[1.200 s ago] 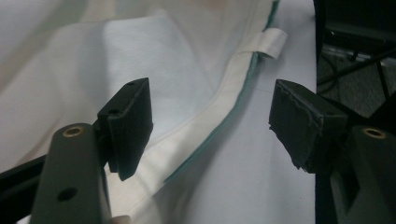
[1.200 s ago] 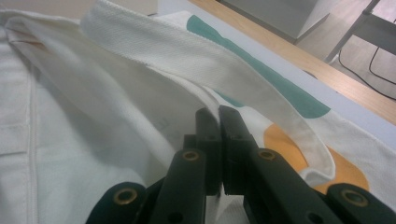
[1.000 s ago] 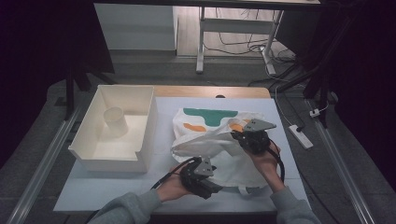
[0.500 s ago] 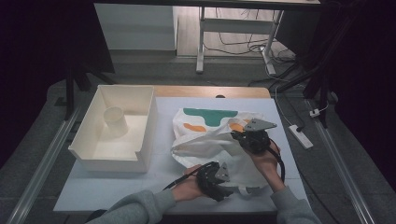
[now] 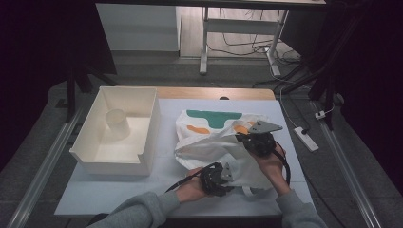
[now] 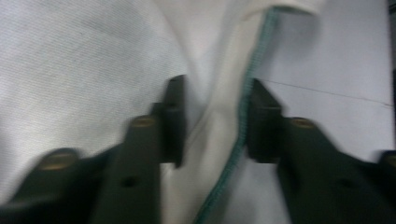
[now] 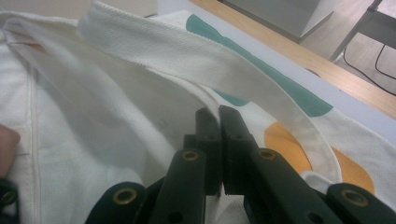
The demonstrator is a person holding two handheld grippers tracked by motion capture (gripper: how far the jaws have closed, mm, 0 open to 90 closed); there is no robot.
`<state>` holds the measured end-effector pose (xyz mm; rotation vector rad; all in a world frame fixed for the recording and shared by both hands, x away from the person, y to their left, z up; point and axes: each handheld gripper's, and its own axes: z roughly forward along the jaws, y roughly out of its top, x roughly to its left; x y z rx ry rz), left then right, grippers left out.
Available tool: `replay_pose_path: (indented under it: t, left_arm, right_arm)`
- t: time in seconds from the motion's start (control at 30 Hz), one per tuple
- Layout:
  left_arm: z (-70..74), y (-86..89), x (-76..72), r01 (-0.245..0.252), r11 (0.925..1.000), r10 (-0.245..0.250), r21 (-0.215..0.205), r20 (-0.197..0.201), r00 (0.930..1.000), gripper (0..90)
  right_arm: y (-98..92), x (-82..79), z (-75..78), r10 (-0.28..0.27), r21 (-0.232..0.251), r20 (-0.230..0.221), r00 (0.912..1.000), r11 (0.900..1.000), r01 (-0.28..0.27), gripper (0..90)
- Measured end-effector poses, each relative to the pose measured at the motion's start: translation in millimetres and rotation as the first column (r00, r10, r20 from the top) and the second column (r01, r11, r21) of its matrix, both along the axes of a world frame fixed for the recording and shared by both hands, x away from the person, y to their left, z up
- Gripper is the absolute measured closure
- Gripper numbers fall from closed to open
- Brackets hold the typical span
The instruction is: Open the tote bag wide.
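Bag: a white cloth bag (image 5: 214, 142) lies rumpled on the white table (image 5: 119, 190), right of the middle, with a green shape and orange patches printed along its far side.
Bag's edges: in the left gripper view a green-stitched seam (image 6: 243, 126) runs down a fold of the bag; in the right gripper view a broad white strap (image 7: 196, 56) arches over the bag's open mouth.
Left gripper: the left gripper (image 5: 219, 176) sits low at the bag's near edge, held by the person's left hand (image 5: 192, 190). Its jaws have just been closing, and the seamed fold stands between them. They are partly drawn in, and there is a gap showing on each side of the fold, so no pinch yet.
Right gripper: the right gripper (image 5: 247, 138) is at the bag's right side, a bit farther back, in the right hand (image 5: 271, 159). Its jaws are pressed tight together on a thin edge of the bag's cloth, just under the strap.
Hands apart: the two grippers are near each other, both on the bag, left one nearer the person.
Tray: a white tray (image 5: 142, 164) stands left of the bag, just beside it, with a white cup (image 5: 117, 123) inside near its far end.
Table edge: a wooden strip (image 5: 214, 93) runs along the far side.
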<state>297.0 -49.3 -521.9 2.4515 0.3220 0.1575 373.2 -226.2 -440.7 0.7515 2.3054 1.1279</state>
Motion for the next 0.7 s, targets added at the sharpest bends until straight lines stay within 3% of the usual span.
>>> replay_pose_path:
  t: [0.1,0.17,0.37,0.57,0.7]
  left_arm:
    - [1.0,-0.2,-1.5,0.003,0.9999,-0.003,0.010,0.024,0.9997,80.8]
    - [1.8,1.0,-0.9,0.002,1.0000,-0.002,0.001,0.016,0.9999,85.2]
    - [9.5,8.2,-8.0,0.032,0.9993,-0.032,-0.021,-0.001,0.9995,86.7]
    - [28.2,30.4,-29.2,0.064,0.9954,-0.065,-0.072,-0.013,0.9978,87.1]
    - [36.5,43.4,-37.4,0.067,0.9923,-0.070,-0.104,-0.025,0.9972,87.1]
  right_arm:
    - [0.5,-0.3,-0.6,0.000,-0.005,0.000,1.0000,1.000,0.000,87.8]
    - [1.1,-0.7,-1.1,0.003,-0.011,0.004,1.0000,1.000,-0.003,87.8]
    - [1.2,-4.7,2.7,0.018,0.011,-0.002,0.9998,1.000,-0.018,87.8]
    - [6.8,-15.5,17.8,0.030,-0.026,0.054,0.9981,0.999,-0.028,87.8]
    - [5.4,-17.4,25.3,0.024,-0.016,0.068,0.9974,1.000,-0.023,87.9]
